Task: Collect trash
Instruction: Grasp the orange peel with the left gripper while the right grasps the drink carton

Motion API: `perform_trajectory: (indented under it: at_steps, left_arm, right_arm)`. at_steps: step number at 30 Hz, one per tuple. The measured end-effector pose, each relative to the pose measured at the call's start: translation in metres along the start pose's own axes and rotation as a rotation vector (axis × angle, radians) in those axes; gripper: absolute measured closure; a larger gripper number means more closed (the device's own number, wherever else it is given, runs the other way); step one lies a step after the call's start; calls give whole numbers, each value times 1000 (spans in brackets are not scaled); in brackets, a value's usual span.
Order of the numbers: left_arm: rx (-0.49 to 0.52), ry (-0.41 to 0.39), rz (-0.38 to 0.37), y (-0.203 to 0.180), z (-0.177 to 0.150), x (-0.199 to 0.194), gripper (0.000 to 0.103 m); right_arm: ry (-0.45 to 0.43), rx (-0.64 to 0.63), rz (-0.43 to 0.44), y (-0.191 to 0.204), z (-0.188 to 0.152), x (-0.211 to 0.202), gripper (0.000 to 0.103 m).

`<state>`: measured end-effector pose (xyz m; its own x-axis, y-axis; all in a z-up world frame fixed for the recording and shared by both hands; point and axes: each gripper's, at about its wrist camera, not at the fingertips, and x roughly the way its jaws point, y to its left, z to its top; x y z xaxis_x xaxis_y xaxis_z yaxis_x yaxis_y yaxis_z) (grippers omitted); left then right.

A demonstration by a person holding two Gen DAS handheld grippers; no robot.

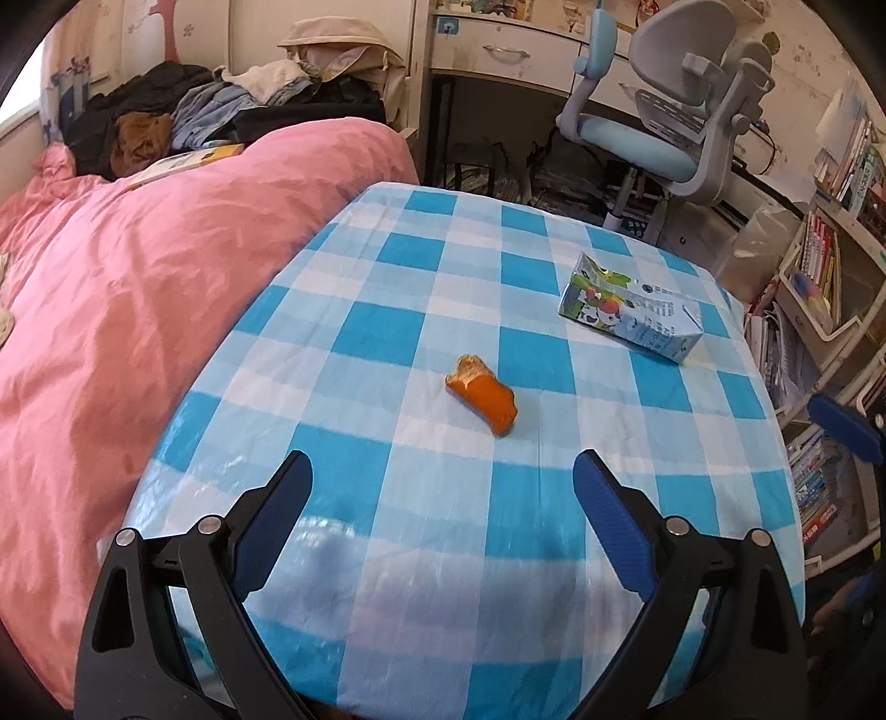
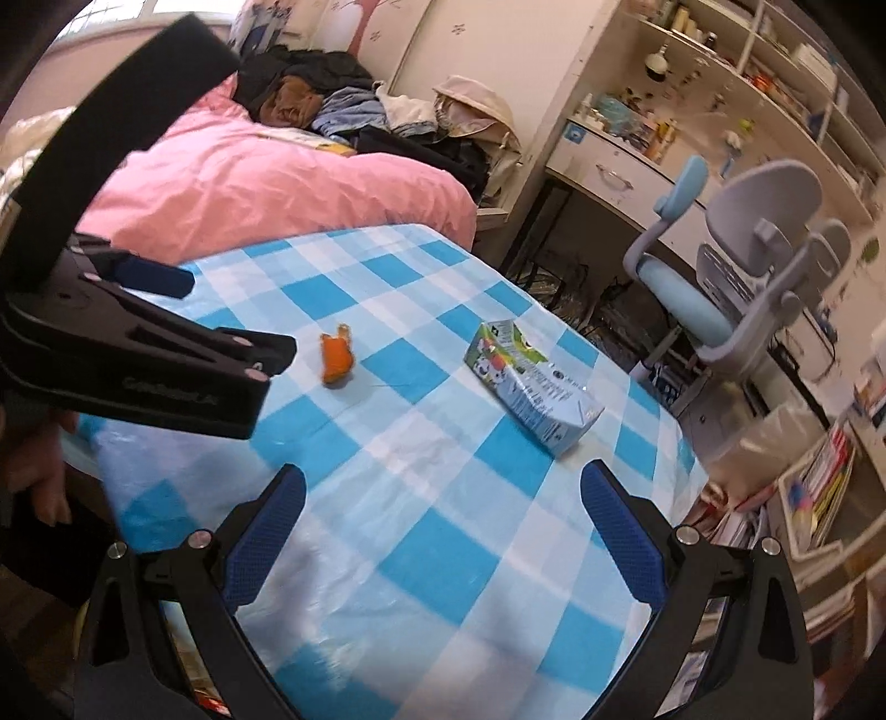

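Observation:
An orange peel piece (image 1: 483, 395) lies mid-table on the blue-checked cloth (image 1: 387, 266); it also shows in the right wrist view (image 2: 336, 359). A milk carton (image 1: 631, 306) lies on its side at the far right, nearer in the right wrist view (image 2: 531, 395). My left gripper (image 1: 443, 471) is open and empty, just short of the peel. My right gripper (image 2: 443, 487) is open and empty, near the table's front edge, short of the carton. The left gripper's body (image 2: 138, 354) shows at the left of the right wrist view.
A bed with a pink duvet (image 1: 138, 277) and piled clothes (image 1: 221, 105) borders the table's left. A grey-blue desk chair (image 1: 675, 122) and desk (image 1: 498, 50) stand behind. Bookshelves (image 1: 830, 266) and stacked books line the right.

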<state>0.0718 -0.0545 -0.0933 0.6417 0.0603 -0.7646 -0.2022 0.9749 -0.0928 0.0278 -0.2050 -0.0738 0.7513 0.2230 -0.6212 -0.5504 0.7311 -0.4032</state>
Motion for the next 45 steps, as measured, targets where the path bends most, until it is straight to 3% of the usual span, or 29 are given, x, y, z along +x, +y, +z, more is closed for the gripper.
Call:
perform_trajectory:
  at_steps: [7,13,21,31,37,45]
  left_arm:
    - [15,46,8,-14,19,30,12]
    - [3,113,-7,-21,27,59,21]
    - [23,143,7,-31,39,84,24]
    - [52,165,21,-37,45,103,34]
    - [98,150,38,-46,51,111,45]
    - [131,118,25,-50,57,115,74]
  right_arm:
    - [25,-56,-1,-13,7,32,8]
    - [22,-113,-3,-24,16,54,8]
    - [11,-200,3,-41,37,80,8]
    - [92,-234,106,-59,50,122,8]
    - [137,-226,151,-63,49,141,8]
    - [191,-160,243,-67,41,157,8]
